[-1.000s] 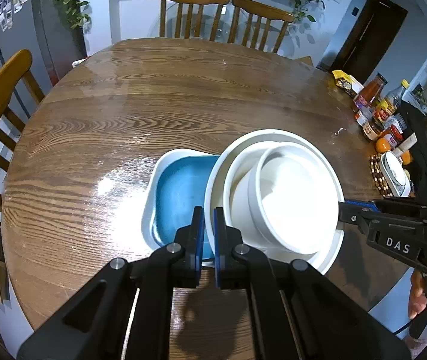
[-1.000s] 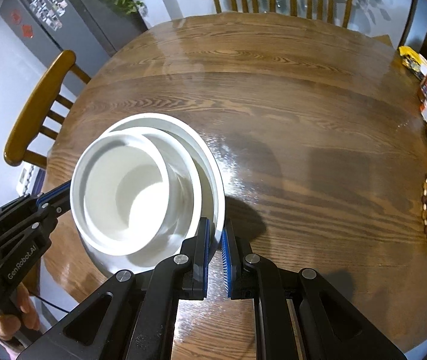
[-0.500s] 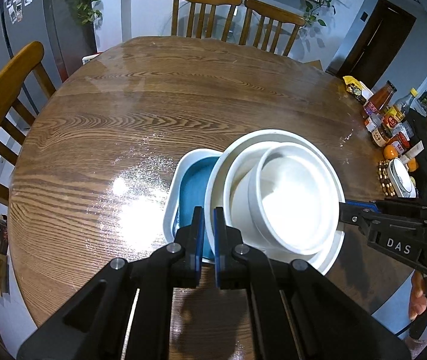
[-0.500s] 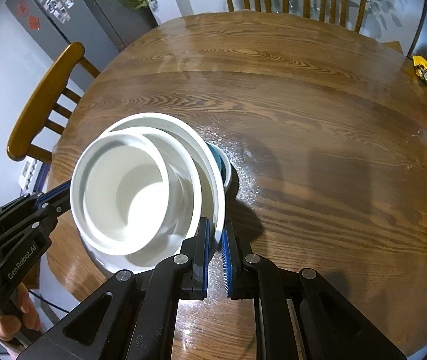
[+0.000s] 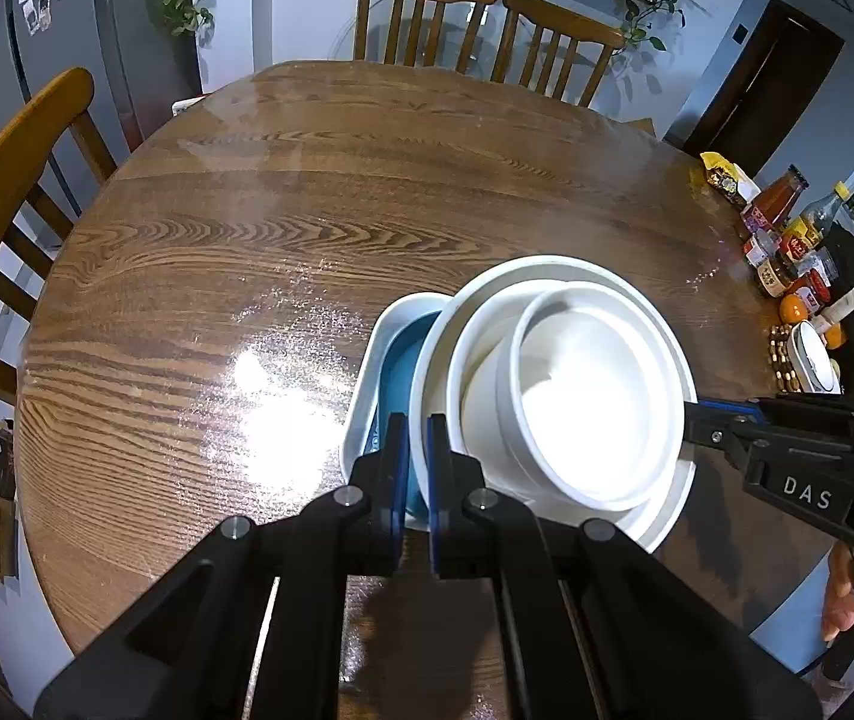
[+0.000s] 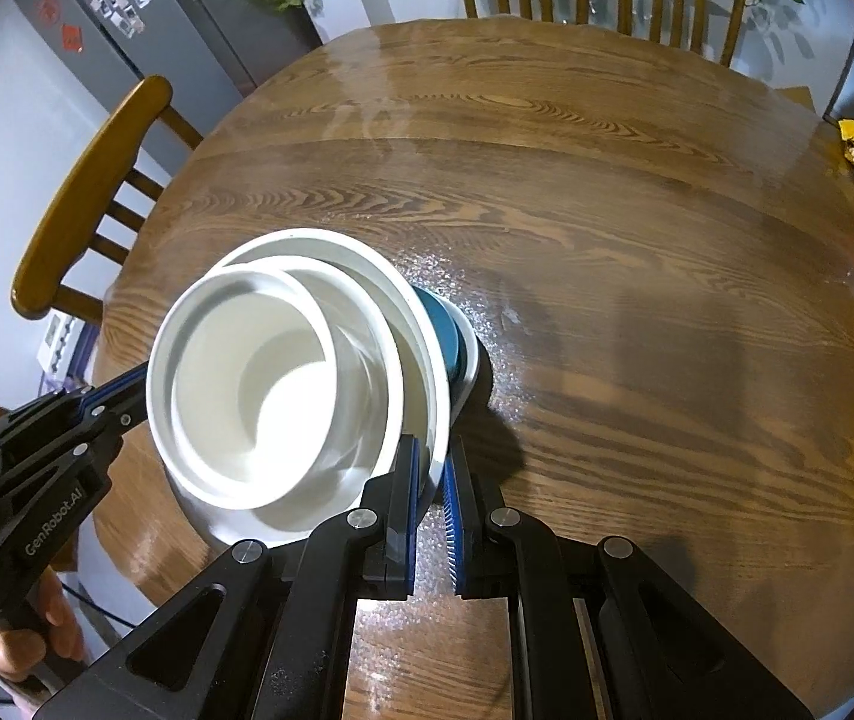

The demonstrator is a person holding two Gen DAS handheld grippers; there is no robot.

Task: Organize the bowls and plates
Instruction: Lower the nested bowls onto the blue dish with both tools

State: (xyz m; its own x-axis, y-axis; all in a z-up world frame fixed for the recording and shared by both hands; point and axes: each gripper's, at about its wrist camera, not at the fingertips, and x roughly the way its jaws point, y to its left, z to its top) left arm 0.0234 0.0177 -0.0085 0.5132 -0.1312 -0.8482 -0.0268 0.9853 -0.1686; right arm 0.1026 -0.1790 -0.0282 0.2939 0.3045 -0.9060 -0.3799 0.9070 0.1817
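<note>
A stack of nested white bowls (image 5: 571, 396) hangs over the round wooden table, a smaller bowl (image 5: 583, 402) inside a wider one (image 5: 553, 276). My left gripper (image 5: 417, 456) is shut on the wide bowl's near rim. My right gripper (image 6: 431, 480) is shut on the opposite rim; the stack also shows in the right wrist view (image 6: 282, 384). A blue dish with a pale rim (image 5: 396, 360) sits on the table under the stack's left edge, mostly hidden; its edge shows in the right wrist view (image 6: 451, 342).
Sauce bottles and jars (image 5: 787, 234), oranges and a small white dish on a beaded mat (image 5: 811, 360) crowd the table's right edge. Wooden chairs stand at the left (image 5: 12, 180) and far side (image 5: 487, 18). A fridge (image 6: 144, 18) stands behind.
Both grippers have carried the bowl stack left over the blue dish, which is now more covered. The grip on the rim is unchanged.
</note>
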